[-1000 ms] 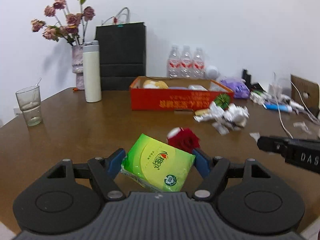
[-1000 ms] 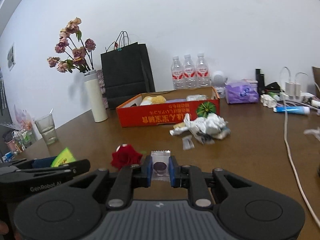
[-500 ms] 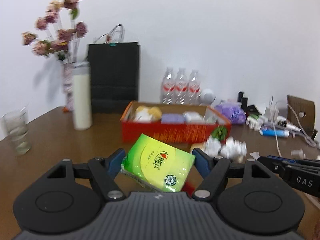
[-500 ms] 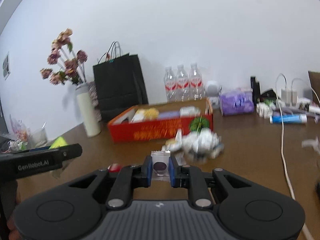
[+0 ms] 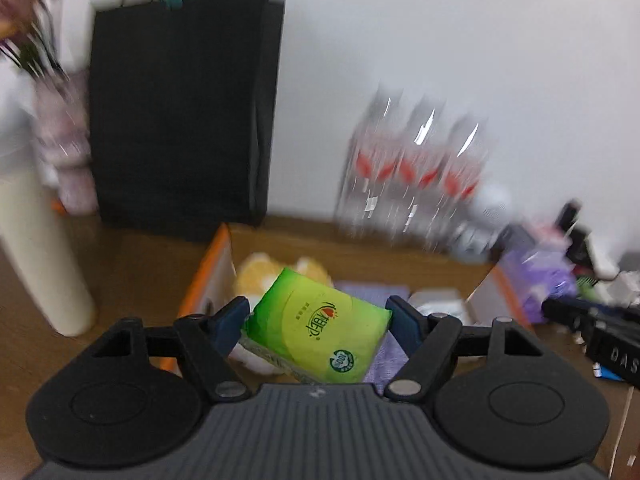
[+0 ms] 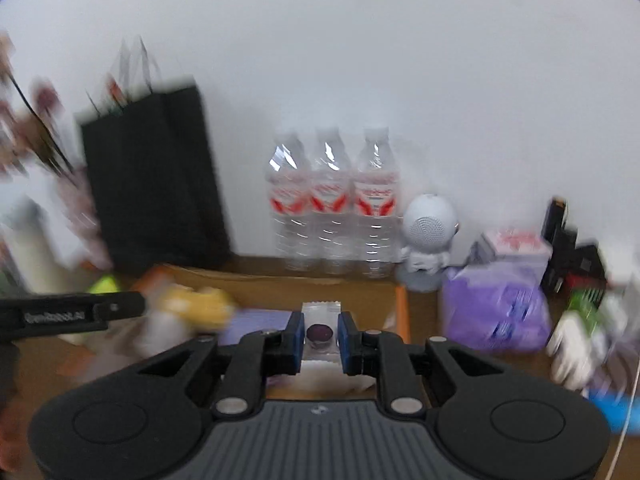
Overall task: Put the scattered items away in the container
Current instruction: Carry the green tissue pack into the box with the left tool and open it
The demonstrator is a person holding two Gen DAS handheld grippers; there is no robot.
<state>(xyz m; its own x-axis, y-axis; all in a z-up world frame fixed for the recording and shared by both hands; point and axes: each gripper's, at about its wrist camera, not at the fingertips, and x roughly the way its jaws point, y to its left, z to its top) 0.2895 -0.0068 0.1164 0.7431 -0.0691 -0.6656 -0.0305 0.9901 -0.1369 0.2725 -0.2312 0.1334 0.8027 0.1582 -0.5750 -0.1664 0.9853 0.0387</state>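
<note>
1. White wall (image 6: 400,60) and brown table (image 5: 132,264) formed the backdrop I saw through both wrist cameras; much of each frame was smeared by motion blur.
2. My left gripper (image 5: 318,314) had its jaws clamped on the two sides of a green tissue pack (image 5: 318,326), which sat tilted between the blue pads (image 5: 232,320).
3. Behind and below the tissue pack lay the orange cardboard box (image 5: 204,276), so that the pack hung over the box's open top. A yellow item (image 5: 260,272) and a purple item (image 5: 380,292) lay inside the box.
4. My right gripper (image 6: 319,336) had its jaws pressed together on a small clear sachet (image 6: 320,330) with a dark round disc at its middle.
5. In the right wrist view the sachet was in front of the box's brown inner wall (image 6: 304,292); I could not tell whether it was over the opening or short of it.
6. A black paper bag (image 5: 180,112) stood against the wall behind the box, with three water bottles (image 6: 332,204) to its right.
7. A small white speaker figure (image 6: 430,240) stood just beside the bottles, and a purple packet (image 6: 496,308) lay near the box's right end.
8. A tall cream tumbler (image 5: 40,252) stood well to the left of the box.
</note>
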